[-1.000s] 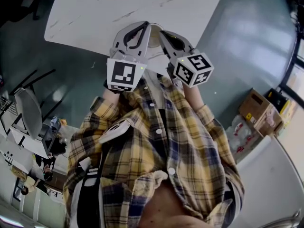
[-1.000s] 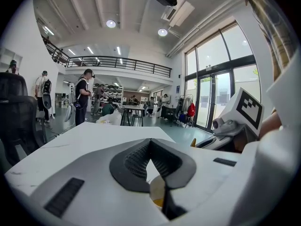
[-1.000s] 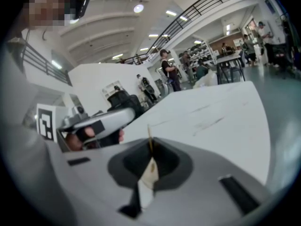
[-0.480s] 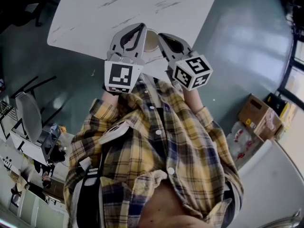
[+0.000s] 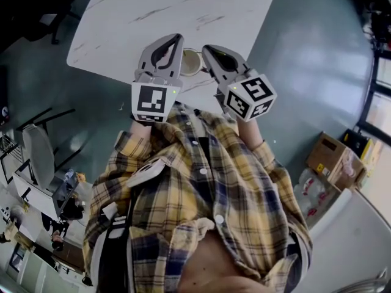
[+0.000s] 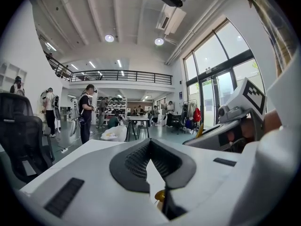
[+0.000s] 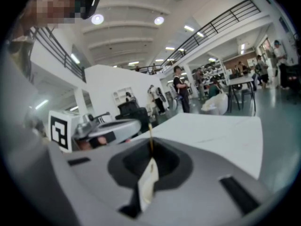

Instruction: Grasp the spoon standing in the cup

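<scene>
Standing in the cup (image 5: 191, 61) on the table (image 5: 153, 11), the spoon (image 7: 151, 139) was not yet grasped, so the whole task lay ahead. The left gripper (image 5: 176, 39) and right gripper (image 5: 207, 48) hung either side of the cup, each with jaws pressed together on nothing.
</scene>
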A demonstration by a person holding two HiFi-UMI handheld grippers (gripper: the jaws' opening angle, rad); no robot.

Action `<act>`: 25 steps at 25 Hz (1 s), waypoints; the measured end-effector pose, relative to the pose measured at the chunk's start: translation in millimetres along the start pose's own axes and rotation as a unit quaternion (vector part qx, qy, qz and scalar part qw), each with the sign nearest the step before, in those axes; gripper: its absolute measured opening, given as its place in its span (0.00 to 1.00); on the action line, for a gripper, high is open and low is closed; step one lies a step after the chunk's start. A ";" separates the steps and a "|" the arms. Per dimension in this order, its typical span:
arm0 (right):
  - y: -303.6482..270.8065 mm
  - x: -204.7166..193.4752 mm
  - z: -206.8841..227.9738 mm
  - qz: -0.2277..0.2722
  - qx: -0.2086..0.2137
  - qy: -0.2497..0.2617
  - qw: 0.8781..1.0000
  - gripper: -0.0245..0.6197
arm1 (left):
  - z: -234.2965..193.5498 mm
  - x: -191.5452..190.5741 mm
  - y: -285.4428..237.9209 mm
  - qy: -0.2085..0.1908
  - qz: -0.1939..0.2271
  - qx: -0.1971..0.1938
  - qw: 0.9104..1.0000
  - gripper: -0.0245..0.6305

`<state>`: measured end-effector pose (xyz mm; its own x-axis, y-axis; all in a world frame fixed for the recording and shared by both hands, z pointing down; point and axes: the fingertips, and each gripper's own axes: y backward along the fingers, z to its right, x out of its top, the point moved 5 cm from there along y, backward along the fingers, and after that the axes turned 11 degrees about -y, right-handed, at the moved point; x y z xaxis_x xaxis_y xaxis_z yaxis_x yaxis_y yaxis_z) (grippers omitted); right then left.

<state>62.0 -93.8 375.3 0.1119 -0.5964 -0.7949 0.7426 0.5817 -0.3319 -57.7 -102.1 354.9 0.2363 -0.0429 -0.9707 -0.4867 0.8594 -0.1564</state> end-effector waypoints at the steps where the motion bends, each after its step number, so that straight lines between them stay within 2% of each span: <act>1: 0.6 5.1 -2.6 0.006 0.004 0.006 1.000 0.09 | -1.4 2.1 0.8 -0.002 0.002 0.003 1.000 0.06; 12: 8.5 64.2 -39.3 0.066 0.046 0.075 0.994 0.09 | -13.0 28.7 16.7 -0.024 0.025 0.036 0.999 0.06; 20: 17.3 91.3 -71.1 0.109 0.078 0.119 0.984 0.09 | -19.0 47.7 32.3 -0.039 0.041 0.053 0.997 0.06; 25: 24.8 104.0 -81.6 0.134 0.089 0.129 0.979 0.09 | -17.6 57.0 38.1 -0.043 0.045 0.051 0.997 0.06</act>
<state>38.2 -96.3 243.0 0.1640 -0.2626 -0.9509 0.8154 0.5785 -0.0192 -77.5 -80.7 290.4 0.2690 0.0772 -0.9601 -0.4214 0.9057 -0.0453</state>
